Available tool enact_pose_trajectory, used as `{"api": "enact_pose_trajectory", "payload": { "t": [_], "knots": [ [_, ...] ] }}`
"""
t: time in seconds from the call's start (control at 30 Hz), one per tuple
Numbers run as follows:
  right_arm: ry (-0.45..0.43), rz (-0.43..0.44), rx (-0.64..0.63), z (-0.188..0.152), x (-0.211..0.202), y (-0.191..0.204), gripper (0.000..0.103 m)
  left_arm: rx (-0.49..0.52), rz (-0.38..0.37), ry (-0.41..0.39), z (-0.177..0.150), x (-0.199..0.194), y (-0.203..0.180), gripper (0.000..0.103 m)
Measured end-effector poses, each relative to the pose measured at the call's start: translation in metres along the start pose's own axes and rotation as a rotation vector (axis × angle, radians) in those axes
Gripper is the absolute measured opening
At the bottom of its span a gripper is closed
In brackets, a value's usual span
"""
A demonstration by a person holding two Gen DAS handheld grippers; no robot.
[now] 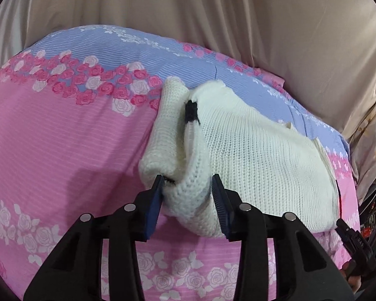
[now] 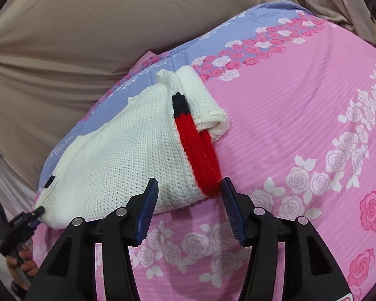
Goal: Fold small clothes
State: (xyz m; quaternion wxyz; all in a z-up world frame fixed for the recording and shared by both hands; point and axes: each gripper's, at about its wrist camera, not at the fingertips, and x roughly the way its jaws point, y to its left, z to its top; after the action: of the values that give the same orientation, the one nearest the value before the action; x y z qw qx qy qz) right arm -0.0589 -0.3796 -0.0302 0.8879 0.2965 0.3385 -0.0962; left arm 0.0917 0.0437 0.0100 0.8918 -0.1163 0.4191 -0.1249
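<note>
A small cream knitted sweater (image 1: 258,155) lies on a pink and blue floral sheet (image 1: 62,145). In the right wrist view the sweater (image 2: 127,150) shows a red and black ribbed band (image 2: 200,155) and a folded sleeve (image 2: 208,105). My left gripper (image 1: 188,185) is open, its jaws on either side of a bunched near corner of the sweater. My right gripper (image 2: 189,188) is open at the sweater's near edge, beside the red band. The left gripper also shows in the right wrist view (image 2: 35,213), at the sweater's far left corner.
Beige draped cloth (image 1: 213,12) rises behind the sheet. A patterned cloth and dark clutter (image 1: 373,200) sit at the right edge. The pink sheet (image 2: 300,125) spreads wide to the right of the sweater.
</note>
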Motion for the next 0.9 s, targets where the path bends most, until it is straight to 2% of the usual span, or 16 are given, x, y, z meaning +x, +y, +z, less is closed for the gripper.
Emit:
{"api": "enact_pose_trajectory", "payload": {
  "t": [0.07,0.13,0.17,0.2,0.23,0.27,0.33,0.43,0.53,0.6,0.67,0.73,0.77,0.8,0.87,0.9],
  "knots": [
    [-0.001,0.013,-0.031,0.001,0.003,0.006,0.053,0.01,0.034,0.039,-0.006,0.018,-0.001,0.043],
    [0.0,0.003,-0.058,0.003,0.01,0.01,0.053,0.013,0.047,0.049,-0.011,0.023,-0.002,0.031],
    [0.001,-0.003,-0.074,0.006,0.015,0.012,0.053,0.013,0.039,0.051,-0.012,0.02,-0.003,0.017],
    [-0.002,-0.012,-0.079,0.008,0.018,0.013,0.048,0.014,0.023,0.05,-0.011,0.015,-0.004,0.014],
    [-0.003,-0.005,-0.089,0.011,0.021,0.014,0.023,0.015,0.016,0.034,-0.009,0.005,-0.003,0.014],
    [-0.003,-0.001,-0.1,0.014,0.022,0.016,0.01,0.023,0.016,0.02,-0.008,-0.006,-0.002,0.013],
    [-0.019,0.026,-0.109,0.021,0.01,0.017,0.009,0.026,0.012,0.035,-0.009,-0.023,0.005,0.013],
    [-0.054,0.023,-0.135,0.026,-0.027,0.015,0.008,0.012,-0.004,0.114,-0.025,-0.037,0.022,0.013],
    [-0.009,-0.024,-0.139,0.02,-0.045,0.002,0.008,-0.016,-0.014,0.212,-0.055,-0.026,0.041,0.015],
    [0.076,-0.062,-0.149,0.006,-0.034,-0.009,0.009,-0.02,-0.04,0.18,-0.061,-0.028,0.046,0.022],
    [0.18,-0.104,-0.165,-0.014,-0.013,-0.018,0.013,-0.003,-0.021,0.136,-0.054,-0.043,0.042,0.026],
    [0.153,-0.112,-0.174,-0.015,-0.016,-0.016,0.021,0.007,-0.036,0.034,-0.036,-0.068,0.036,0.035],
    [0.144,-0.099,-0.162,-0.007,-0.021,-0.013,0.021,0.02,-0.03,-0.006,-0.027,-0.075,0.033,0.047],
    [0.115,-0.086,-0.154,-0.002,-0.028,-0.011,0.022,0.04,-0.02,-0.064,-0.013,-0.081,0.029,0.055],
    [0.039,-0.058,-0.151,0.019,-0.037,-0.004,0.032,0.078,-0.007,-0.122,0.01,-0.075,0.021,0.063],
    [0.012,-0.047,-0.152,0.029,-0.037,0.0,0.044,0.094,0.008,-0.135,0.02,-0.064,0.017,0.068]
  ]
}}
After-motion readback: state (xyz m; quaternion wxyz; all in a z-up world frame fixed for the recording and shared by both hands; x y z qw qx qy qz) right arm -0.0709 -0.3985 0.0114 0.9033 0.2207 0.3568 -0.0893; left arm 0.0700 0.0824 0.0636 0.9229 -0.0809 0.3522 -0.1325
